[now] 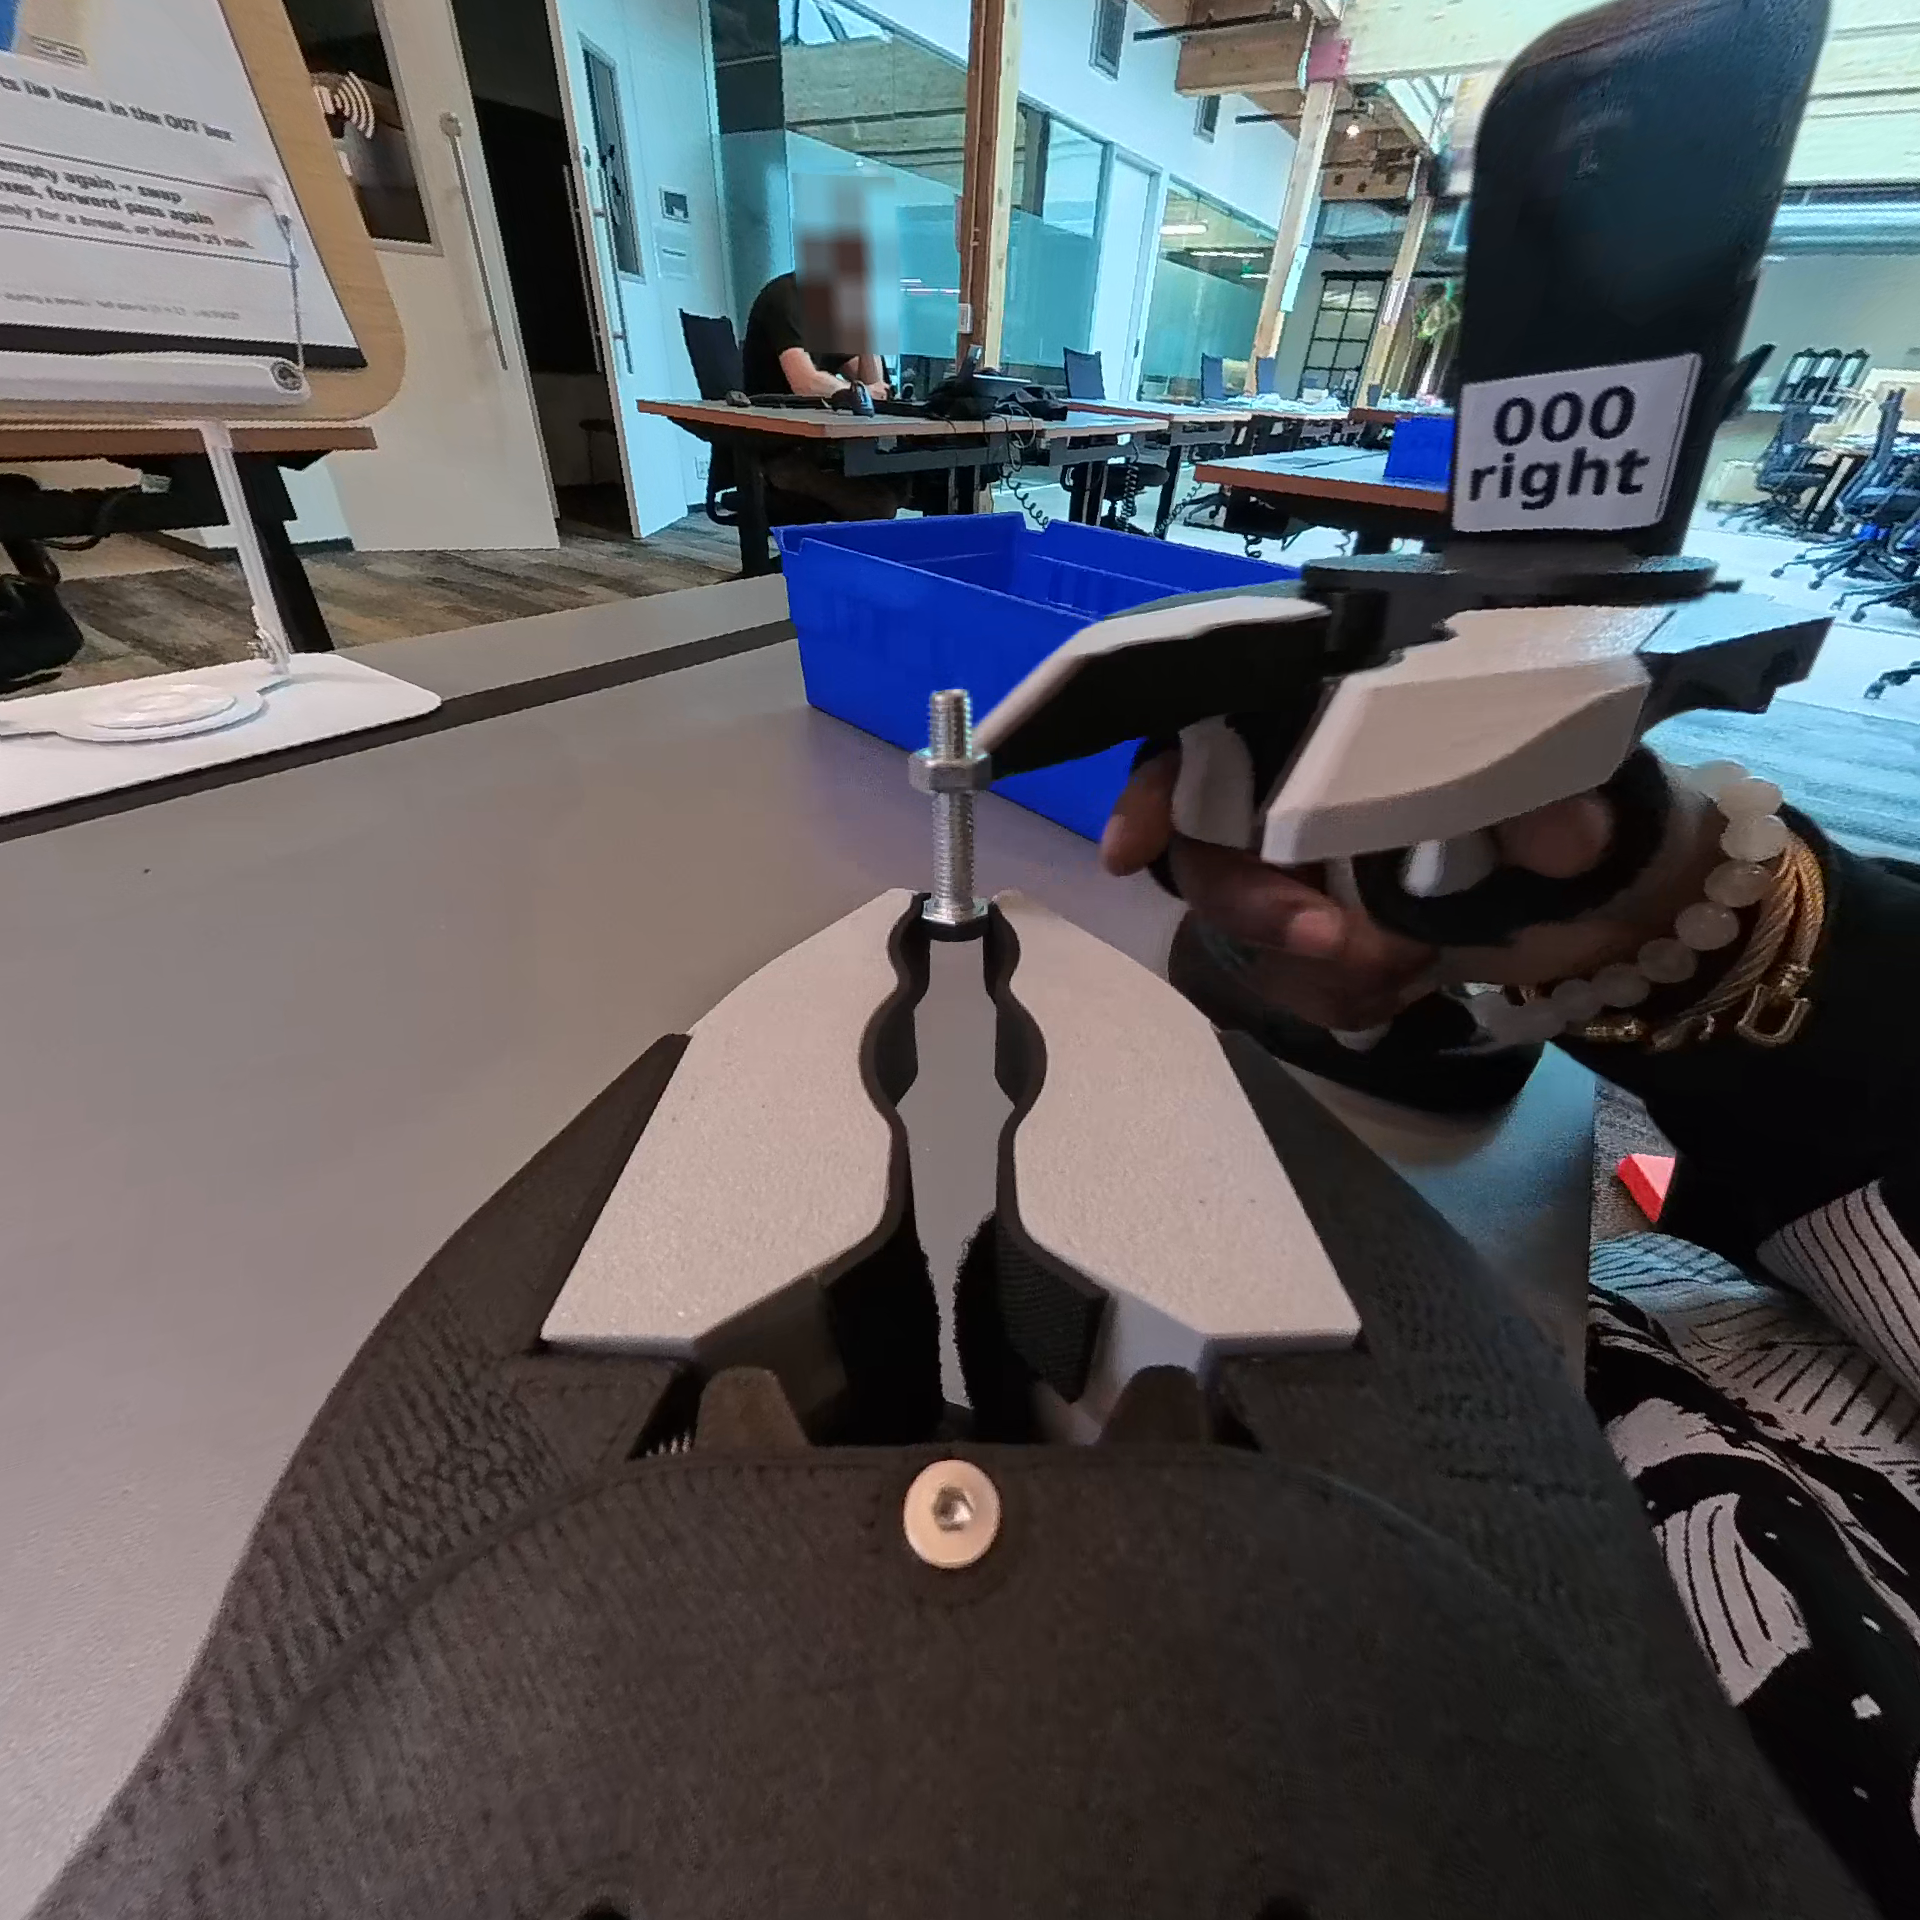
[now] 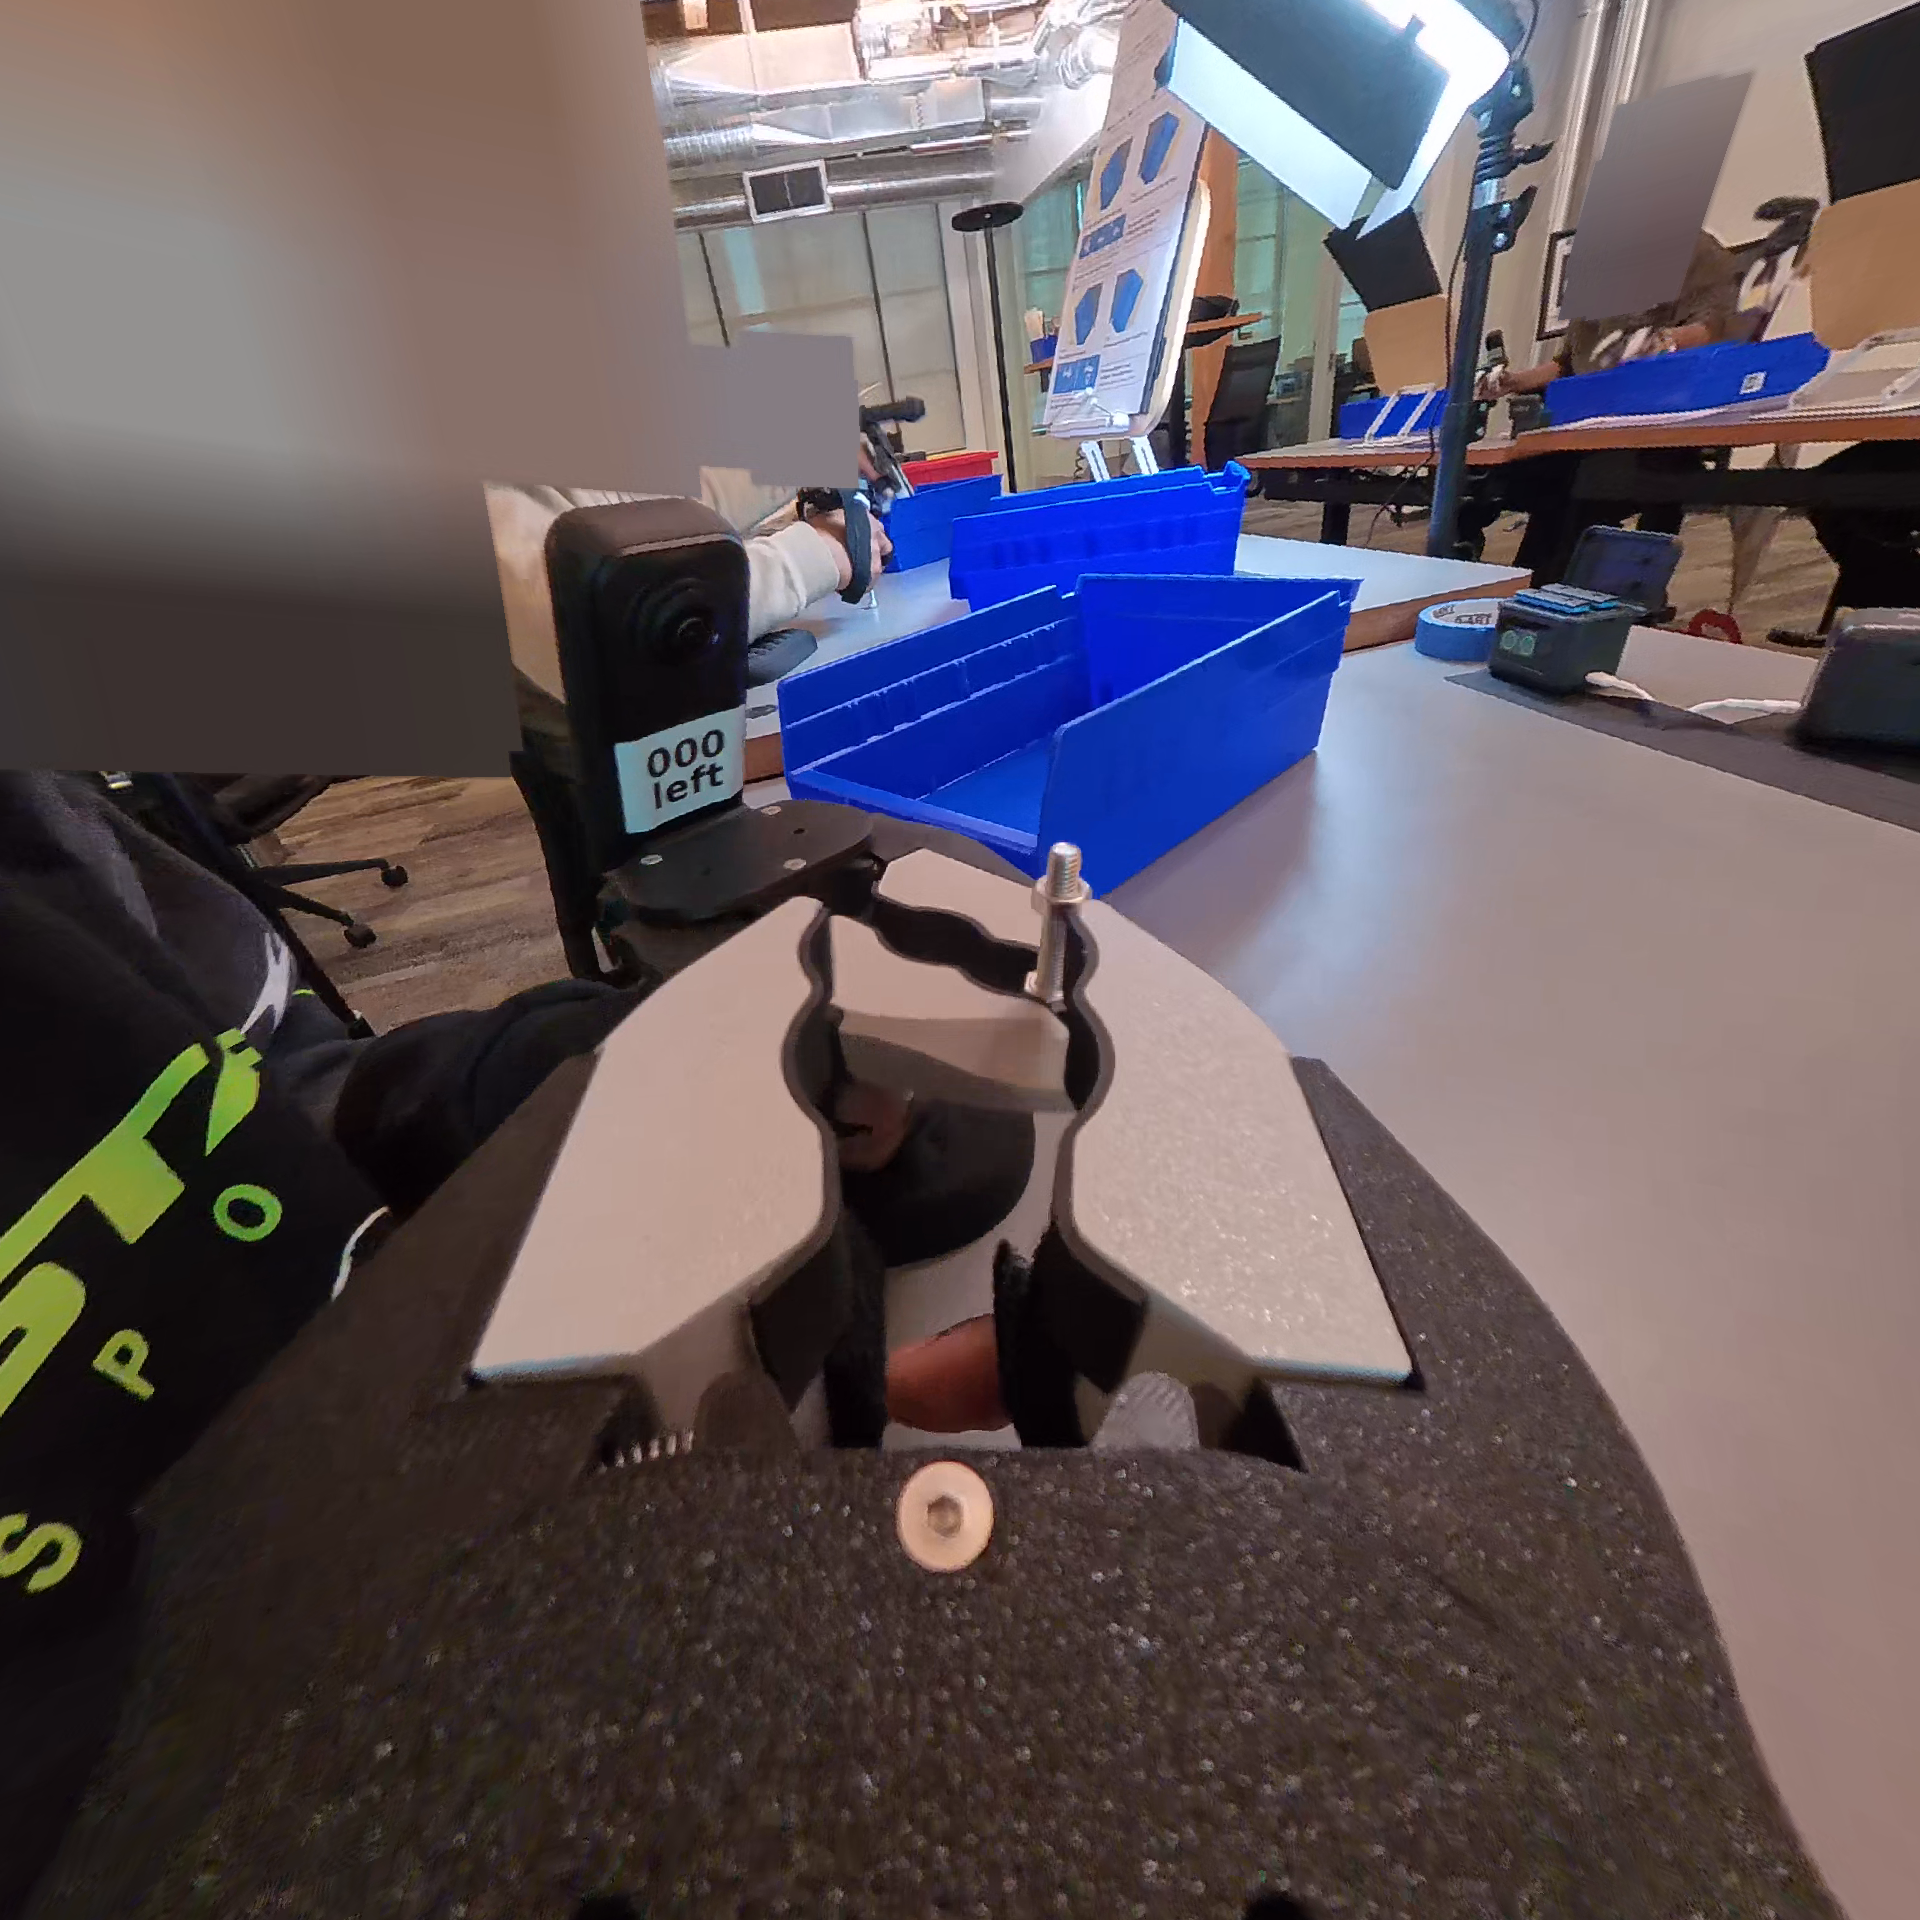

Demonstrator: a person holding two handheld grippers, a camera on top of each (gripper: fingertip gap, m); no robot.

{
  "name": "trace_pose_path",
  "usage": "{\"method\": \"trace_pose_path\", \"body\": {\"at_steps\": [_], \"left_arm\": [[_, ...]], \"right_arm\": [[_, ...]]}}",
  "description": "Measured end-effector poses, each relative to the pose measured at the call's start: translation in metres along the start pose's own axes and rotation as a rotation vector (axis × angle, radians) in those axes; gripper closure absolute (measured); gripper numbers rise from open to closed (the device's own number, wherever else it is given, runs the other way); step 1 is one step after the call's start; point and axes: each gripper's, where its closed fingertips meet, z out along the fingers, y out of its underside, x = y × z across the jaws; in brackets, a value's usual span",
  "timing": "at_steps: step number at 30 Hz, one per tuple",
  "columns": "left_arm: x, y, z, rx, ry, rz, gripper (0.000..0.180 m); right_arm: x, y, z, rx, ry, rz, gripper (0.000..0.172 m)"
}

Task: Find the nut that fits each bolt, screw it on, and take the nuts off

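Left claw (image 1: 951,914) level over grey worktop (image 1: 416,935), clamping upright silver threaded bolt (image 1: 950,831) by head. Right claw (image 1: 1132,790) open, turned sideways, one fingertip (image 1: 1003,743) apparently touching silver hex nut (image 1: 948,772).

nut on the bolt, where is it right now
In the left wrist view the nut sits high on the upright bolt, near its top, above the left gripper, with a right gripper fingertip beside it.

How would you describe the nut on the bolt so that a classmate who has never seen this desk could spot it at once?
Start at the grey table with the blue bin at its far side. In front of the bin, the left gripper holds a silver bolt upright by its head. The nut is the small silver hexagonal collar near the bolt's top, with bare thread above and below, one tip of the right gripper beside it.
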Motion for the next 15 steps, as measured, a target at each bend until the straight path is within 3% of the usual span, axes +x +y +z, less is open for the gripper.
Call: {"method": "trace_pose_path", "body": {"at_steps": [4,9,15], "left_arm": [[0.001,0.000,0.000,0.000,0.002,0.003,0.171],[0.002,0.001,0.000,-0.004,0.009,0.008,0.171],[0.003,0.002,0.001,-0.012,0.010,0.016,0.171]], "right_arm": [[0.007,-0.006,-0.008,0.038,0.026,0.005,0.135],[0.012,-0.004,0.009,0.023,0.012,0.024,0.119],[0.006,0.000,0.030,-0.022,-0.039,0.007,0.119]]}}
